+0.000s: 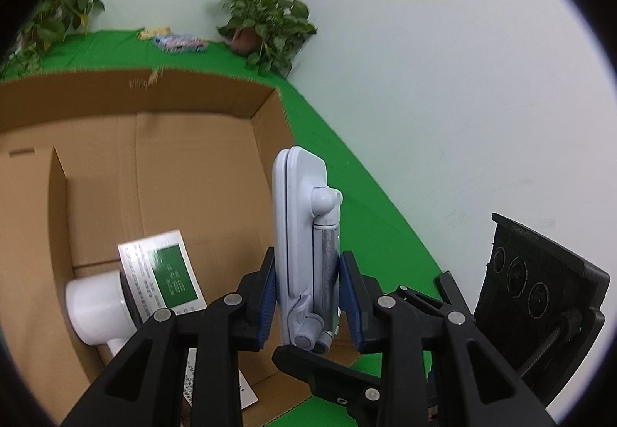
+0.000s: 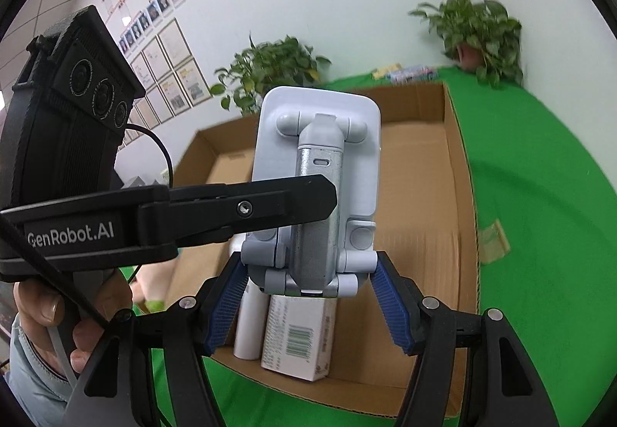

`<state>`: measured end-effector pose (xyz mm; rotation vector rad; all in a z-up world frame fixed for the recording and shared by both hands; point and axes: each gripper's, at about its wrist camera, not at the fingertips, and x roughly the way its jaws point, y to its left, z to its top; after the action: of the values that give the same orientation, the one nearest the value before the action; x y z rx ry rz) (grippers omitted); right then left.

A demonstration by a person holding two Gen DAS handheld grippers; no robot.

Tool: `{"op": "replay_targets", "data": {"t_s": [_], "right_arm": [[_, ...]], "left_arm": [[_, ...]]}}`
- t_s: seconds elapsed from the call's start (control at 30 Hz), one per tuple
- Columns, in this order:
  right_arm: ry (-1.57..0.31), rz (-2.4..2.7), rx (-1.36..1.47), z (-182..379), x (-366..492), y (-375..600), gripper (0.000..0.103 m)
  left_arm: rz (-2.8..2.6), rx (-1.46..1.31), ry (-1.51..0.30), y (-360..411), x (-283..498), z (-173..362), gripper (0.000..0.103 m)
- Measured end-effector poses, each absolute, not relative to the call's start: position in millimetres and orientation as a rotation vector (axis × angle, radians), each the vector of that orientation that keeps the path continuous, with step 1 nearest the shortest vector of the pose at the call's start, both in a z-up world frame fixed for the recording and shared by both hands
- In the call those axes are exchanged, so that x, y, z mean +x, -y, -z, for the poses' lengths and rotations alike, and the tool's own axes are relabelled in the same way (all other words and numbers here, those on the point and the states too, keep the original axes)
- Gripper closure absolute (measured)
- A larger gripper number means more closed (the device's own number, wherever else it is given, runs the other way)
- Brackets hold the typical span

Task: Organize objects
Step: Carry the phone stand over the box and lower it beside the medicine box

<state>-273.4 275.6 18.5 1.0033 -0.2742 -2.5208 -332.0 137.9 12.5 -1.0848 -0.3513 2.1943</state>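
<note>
Your left gripper (image 1: 308, 296) pinches the folded phone stand (image 1: 304, 234) at mid frame, its long axis upright, top pointing up, above the cardboard box (image 1: 162, 164); your right gripper (image 2: 308, 305) clamps its base.

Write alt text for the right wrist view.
A folded pale-blue plastic phone stand is gripped by both grippers over an open brown cardboard box on green cloth. Below lie a white tube and white carton.

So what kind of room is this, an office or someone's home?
Probably an office or a lab corner. A wall carries rows of portrait photos and framed certificates, and potted plants edge a table under green cloth holding a cardboard box.
</note>
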Motion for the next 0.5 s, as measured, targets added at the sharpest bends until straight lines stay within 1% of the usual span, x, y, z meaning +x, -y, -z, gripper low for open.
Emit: {"op": "replay_targets", "data": {"t_s": [0.3, 0.5], "right_arm": [[0.341, 2.439, 1.201, 52, -287, -289, 0.040], [0.320, 2.426, 1.283, 74, -287, -293, 0.040]], "left_arm": [[-2.124, -1.242, 0.415, -148, -345, 57, 0.074], [-2.090, -1.271, 0.455, -149, -345, 74, 0.074]]}}
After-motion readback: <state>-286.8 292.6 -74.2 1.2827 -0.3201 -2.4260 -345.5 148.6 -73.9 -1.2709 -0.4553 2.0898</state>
